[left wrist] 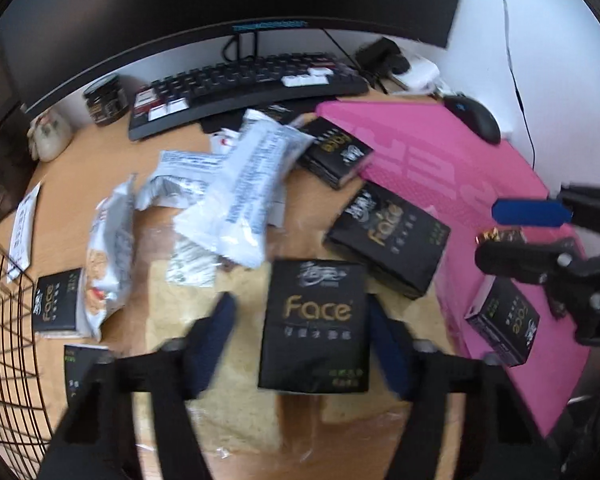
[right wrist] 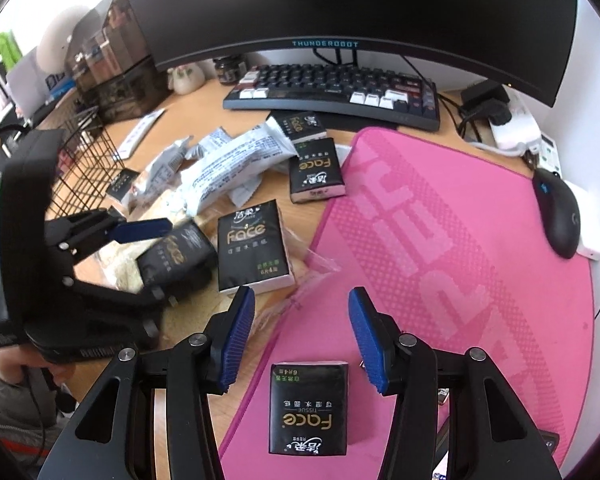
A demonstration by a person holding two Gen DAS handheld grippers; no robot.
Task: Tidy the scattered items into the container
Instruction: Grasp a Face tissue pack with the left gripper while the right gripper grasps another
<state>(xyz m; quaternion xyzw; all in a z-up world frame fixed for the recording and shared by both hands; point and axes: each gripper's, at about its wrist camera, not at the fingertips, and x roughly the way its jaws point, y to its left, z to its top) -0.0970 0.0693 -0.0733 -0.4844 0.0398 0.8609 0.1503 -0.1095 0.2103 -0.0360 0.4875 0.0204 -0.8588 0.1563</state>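
My left tongs (left wrist: 300,304) straddled a black tissue pack (left wrist: 314,320) on the desk (left wrist: 172,144). One pad lay against its edge and the other looked just clear of it, so through the blur I could not tell whether they had clamped. My right tongs (right wrist: 300,294) stood apart and empty above a second tissue pack (right wrist: 308,408), which lay flat on the pink mat (right wrist: 440,240). More packs and white wrappers (left wrist: 244,184) were strewn in front of the keyboard (left wrist: 240,84). The wire basket (left wrist: 4,320) stood at the desk's left edge.
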